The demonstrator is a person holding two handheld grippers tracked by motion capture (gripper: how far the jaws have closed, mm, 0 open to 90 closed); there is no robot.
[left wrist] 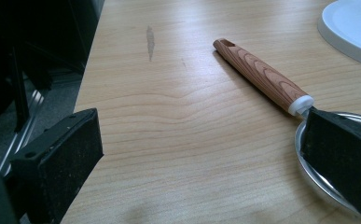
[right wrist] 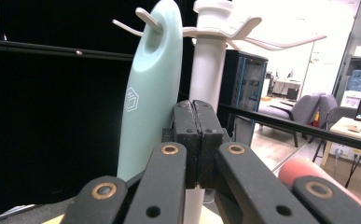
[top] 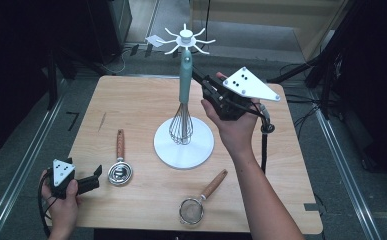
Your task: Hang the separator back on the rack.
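High view: a white rack (top: 183,145) with hooks at its top stands mid-table, and a whisk (top: 184,95) with a pale green handle hangs from one hook, its wire head just above the round base. The right claw (top: 201,80), held in the right hand (top: 236,127), sits against the whisk handle below the hook. The left claw (top: 97,175) rests at the near left corner of the table (top: 146,95), beside a coiled whisk with a wooden handle (top: 120,162). A small strainer (top: 201,197) lies near the front edge.

Right gripper view: the jaws are pressed together with nothing between the pads; the green handle (right wrist: 152,88) stands just to their left and the rack's post (right wrist: 208,70) behind them. The hook (right wrist: 143,18) passes through the handle's eyelet.

Left gripper view: the jaws are spread wide and pinch nothing; one pad overlaps the rim of the coiled whisk's head, whose wooden handle (left wrist: 262,74) runs away across the table.

Risks, as judged: the closed right claw is so near the handle that a sideways nudge could swing the whisk off its shallow hook, or push the post and rock the rack on its base. A falling whisk would likely strike the base and roll toward the strainer.

View comparison: from above, the overall layout is clear, yet the right claw's pads are hidden under its grey plate; the right gripper view settles that they are closed and empty, and shows the hook seated in the eyelet. The wood grain and the pad's overlap with the wire rim are plain in the left gripper view.
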